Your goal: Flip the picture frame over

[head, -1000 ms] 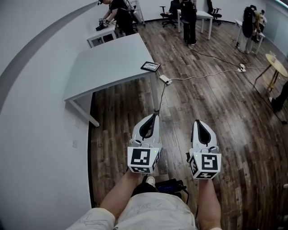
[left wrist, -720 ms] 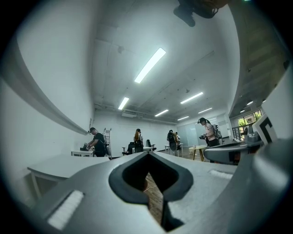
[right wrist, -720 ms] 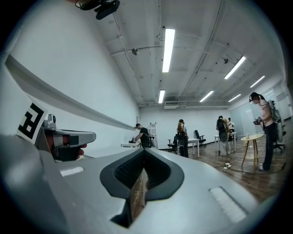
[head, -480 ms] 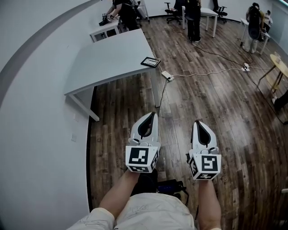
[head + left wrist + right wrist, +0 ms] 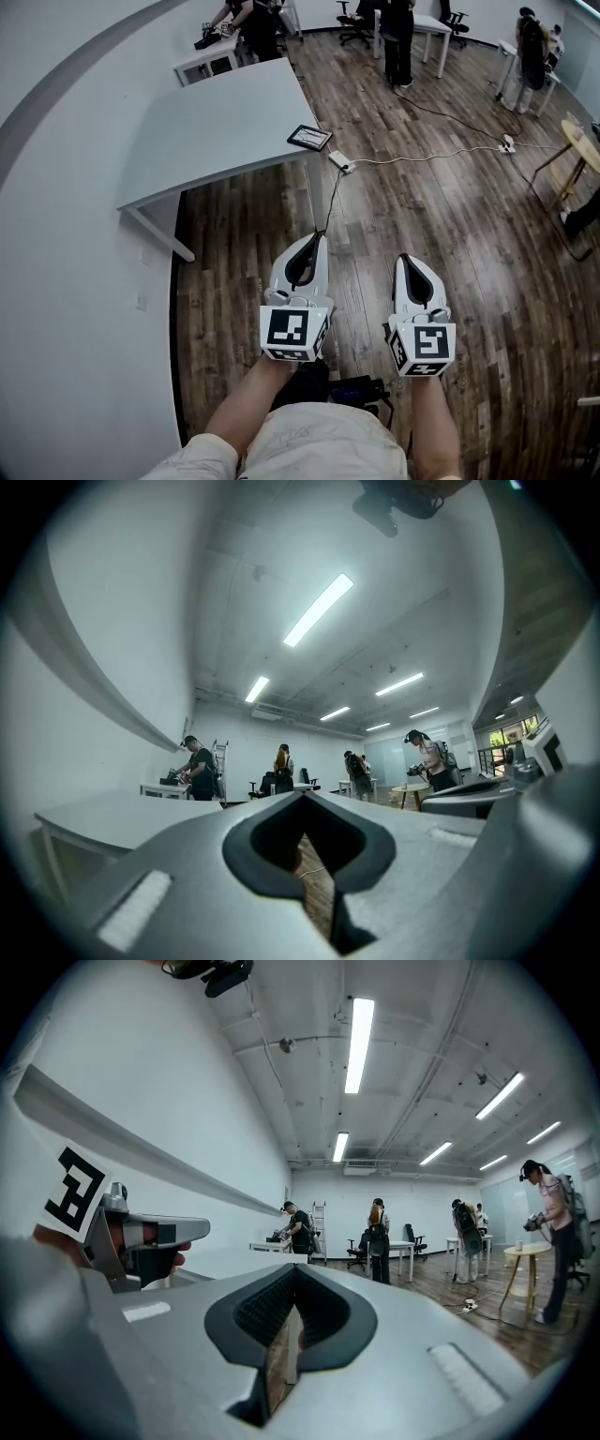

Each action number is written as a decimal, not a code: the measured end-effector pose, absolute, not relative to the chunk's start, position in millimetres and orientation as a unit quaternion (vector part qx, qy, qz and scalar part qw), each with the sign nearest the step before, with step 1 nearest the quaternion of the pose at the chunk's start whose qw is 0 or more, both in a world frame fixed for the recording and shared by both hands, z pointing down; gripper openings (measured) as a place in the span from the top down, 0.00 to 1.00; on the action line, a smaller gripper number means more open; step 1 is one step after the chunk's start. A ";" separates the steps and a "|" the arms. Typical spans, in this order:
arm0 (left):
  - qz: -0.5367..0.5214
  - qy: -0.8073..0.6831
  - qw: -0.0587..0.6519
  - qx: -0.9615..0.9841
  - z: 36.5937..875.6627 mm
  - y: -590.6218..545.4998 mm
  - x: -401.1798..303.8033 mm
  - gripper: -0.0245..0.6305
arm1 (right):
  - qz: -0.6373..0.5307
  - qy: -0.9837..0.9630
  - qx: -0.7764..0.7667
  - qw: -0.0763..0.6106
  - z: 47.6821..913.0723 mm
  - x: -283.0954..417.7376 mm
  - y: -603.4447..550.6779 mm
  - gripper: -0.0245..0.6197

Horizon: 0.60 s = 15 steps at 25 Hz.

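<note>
Picture frame [image 5: 309, 138], dark border, seemingly lying flat, table [image 5: 216, 131] corner

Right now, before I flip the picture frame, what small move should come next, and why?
Probably step toward the table, carrying the left claw and right claw to the picture frame on its near corner. Both are shut, empty and over the floor, well short of it.

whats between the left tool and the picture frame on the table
In the head view, wood floor stretches from the left tool to the table leg beneath the picture frame; a white power strip and dark cable lie just beside.
</note>
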<state>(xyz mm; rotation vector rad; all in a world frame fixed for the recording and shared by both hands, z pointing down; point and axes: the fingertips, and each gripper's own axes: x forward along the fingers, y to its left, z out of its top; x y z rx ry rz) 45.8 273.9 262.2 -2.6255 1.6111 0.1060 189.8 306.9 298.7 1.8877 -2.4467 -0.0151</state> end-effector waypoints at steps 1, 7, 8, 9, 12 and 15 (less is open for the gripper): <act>0.035 0.522 0.029 -0.852 263.4 262.6 41.1 0.96 | -0.005 -0.793 0.608 0.027 298.6 183.6 295.6 0.93; 0.032 0.520 0.018 -0.853 273.5 191.3 6.4 0.96 | -0.002 -0.794 0.606 0.043 304.8 144.3 225.3 0.92; 0.032 0.521 0.016 -0.853 275.0 179.5 -0.9 0.96 | 0.001 -0.793 0.607 0.044 306.4 138.5 213.3 0.92; 0.032 0.522 0.014 -0.852 276.0 168.2 -8.2 0.96 | 0.003 -0.792 0.609 0.045 307.6 133.6 201.8 0.92; 0.032 0.524 0.011 -0.851 278.1 140.9 -26.3 0.96 | 0.009 -0.786 0.616 0.046 307.9 124.4 173.9 0.92; 0.033 0.525 0.007 -0.850 279.9 121.7 -39.2 0.96 | 0.005 -0.782 0.622 0.049 302.5 119.1 154.6 0.93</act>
